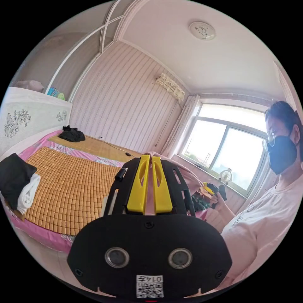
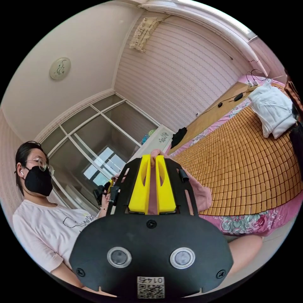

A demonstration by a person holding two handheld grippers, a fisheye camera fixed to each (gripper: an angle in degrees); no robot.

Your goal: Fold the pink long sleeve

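In the left gripper view my left gripper [image 1: 150, 157] has its yellow jaws shut on an edge of the pink long sleeve [image 1: 189, 178], whose cloth hangs away to the right behind the jaws. In the right gripper view my right gripper [image 2: 152, 158] is likewise shut on the pink long sleeve [image 2: 200, 194], a thin strip of cloth showing between the jaws and a bunch drooping to the right over the bed edge. The other gripper [image 1: 212, 189] appears in the person's hand by the window, and again as the other gripper [image 2: 109, 189] beside the person's chest.
A bed with a woven bamboo mat [image 1: 69, 186] lies below. Black and white clothes [image 1: 19, 186] are piled at its near edge, a dark garment [image 1: 72, 134] at the far end. White folded clothes [image 2: 273, 110] sit on the mat. The person [image 2: 44, 221] stands close.
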